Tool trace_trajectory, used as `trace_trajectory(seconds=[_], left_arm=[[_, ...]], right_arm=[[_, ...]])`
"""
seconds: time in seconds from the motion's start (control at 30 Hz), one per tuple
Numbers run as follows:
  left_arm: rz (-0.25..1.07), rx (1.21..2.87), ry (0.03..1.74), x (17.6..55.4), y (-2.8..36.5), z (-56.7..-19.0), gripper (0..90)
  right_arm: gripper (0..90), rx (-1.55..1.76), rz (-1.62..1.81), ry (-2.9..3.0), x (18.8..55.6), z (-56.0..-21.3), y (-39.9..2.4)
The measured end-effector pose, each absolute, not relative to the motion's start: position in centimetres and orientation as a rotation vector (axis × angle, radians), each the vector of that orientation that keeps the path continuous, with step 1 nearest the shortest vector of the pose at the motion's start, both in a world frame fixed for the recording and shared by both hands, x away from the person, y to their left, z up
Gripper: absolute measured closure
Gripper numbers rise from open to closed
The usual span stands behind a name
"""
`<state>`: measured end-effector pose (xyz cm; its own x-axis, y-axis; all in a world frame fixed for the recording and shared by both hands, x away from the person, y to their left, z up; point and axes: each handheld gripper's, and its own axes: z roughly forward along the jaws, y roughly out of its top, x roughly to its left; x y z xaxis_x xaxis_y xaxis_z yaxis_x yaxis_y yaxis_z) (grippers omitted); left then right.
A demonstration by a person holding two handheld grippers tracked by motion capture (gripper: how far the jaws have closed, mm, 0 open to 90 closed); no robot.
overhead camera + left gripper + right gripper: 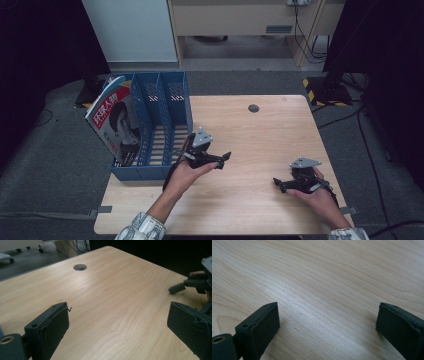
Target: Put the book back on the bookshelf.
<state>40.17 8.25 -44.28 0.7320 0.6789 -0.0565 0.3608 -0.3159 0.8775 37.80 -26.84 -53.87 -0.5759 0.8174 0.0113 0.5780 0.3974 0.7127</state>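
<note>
Nearest the person, two forearms come in over the front edge of the wooden bench [260, 200], each hand holding one claw. On the right side the right claw [276, 183] hovers low over bare wood, its two black jaws standing wide apart with nothing between them; its own view shows only wood grain in the gap. Further in and toward the middle, the left claw [226, 157] points across the bench, its jaws likewise spread wide and holding nothing, and its own view catches the right claw [178, 288] well off over the wood. Just beside the left hand [187, 172], to its left, stands one blue file rack [165, 125] with three slots, set at the bench's left edge. One magazine [116, 120] stands tilted in the leftmost slot, leaning outward, well apart from both claws, with the rack's two other slots between it and the left claw. Beyond, near the far edge, a single round cable hole [253, 108] sits in the wood.
</note>
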Motion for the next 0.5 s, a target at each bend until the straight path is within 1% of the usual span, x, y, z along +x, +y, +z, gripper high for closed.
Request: trace_trajectory(seconds=[0.3,0.5], left_arm=[[0.353,2.009,0.760,38.8,4.6,-47.0,4.1],[0.346,2.097,0.731,37.7,2.5,-49.3,4.6]], right_arm=[[5.5,1.210,0.980,2.318,37.8,-53.9,-26.8],[5.4,1.207,0.981,2.320,37.8,-53.9,-26.9]])
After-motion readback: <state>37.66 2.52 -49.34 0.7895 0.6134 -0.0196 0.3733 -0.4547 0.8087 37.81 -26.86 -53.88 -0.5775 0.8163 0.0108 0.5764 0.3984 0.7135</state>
